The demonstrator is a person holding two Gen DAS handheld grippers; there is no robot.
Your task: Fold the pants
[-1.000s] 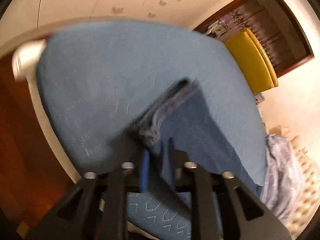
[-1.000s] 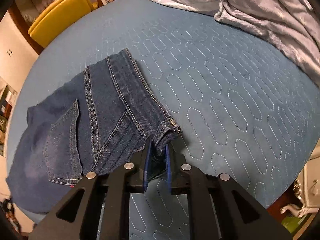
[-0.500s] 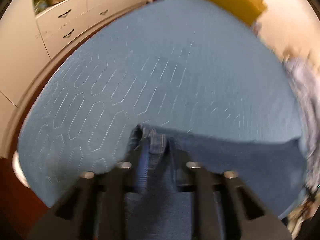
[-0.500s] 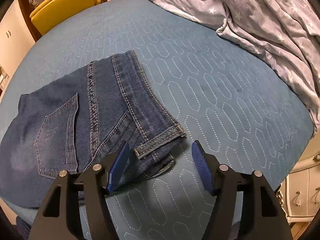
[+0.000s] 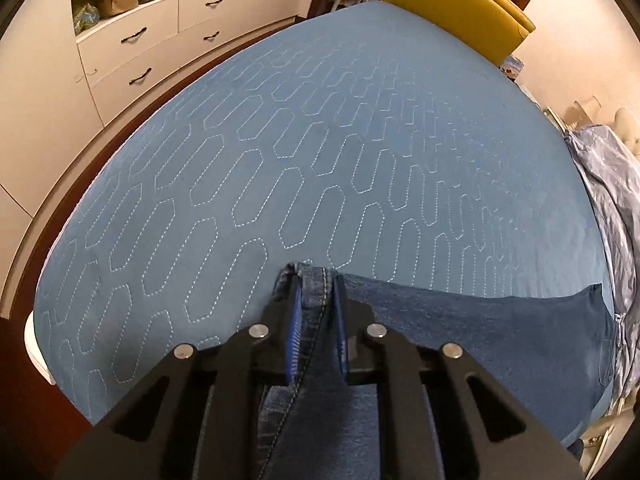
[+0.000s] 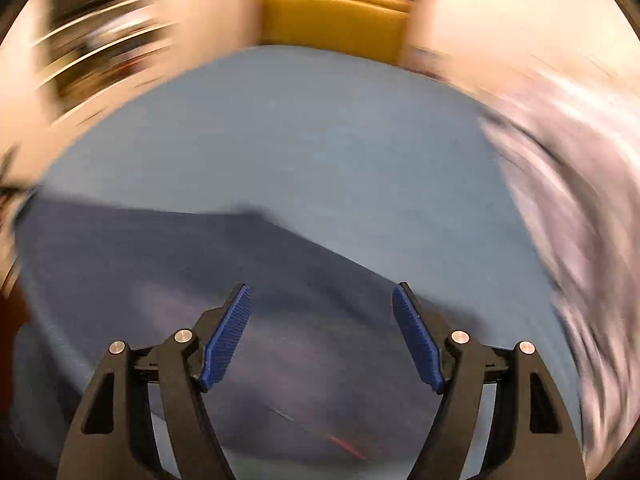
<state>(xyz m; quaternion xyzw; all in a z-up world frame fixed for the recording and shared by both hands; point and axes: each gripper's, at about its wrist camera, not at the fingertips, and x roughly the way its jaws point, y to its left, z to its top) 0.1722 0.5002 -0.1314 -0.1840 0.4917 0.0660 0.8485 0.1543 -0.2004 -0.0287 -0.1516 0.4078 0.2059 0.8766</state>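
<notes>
Dark blue denim pants (image 5: pixel 472 332) lie on a quilted blue bedspread (image 5: pixel 320 140). My left gripper (image 5: pixel 314 280) is shut on a stitched edge of the pants, low over the bed, with the denim spreading to the right. In the right wrist view everything is motion-blurred. My right gripper (image 6: pixel 322 292) is open and empty, above the blurred pants (image 6: pixel 160 272).
White drawers and shelves (image 5: pixel 132 40) stand along the left wall. A yellow chair (image 5: pixel 456 4) is beyond the bed's far end. A grey-blue star-print duvet (image 5: pixel 616 208) is bunched along the right side of the bed (image 6: pixel 568 184).
My right gripper let go of the pant-leg hem, opened wide and is swinging away fast. My left gripper, still holding the denim, swung round and came low over the bed.
</notes>
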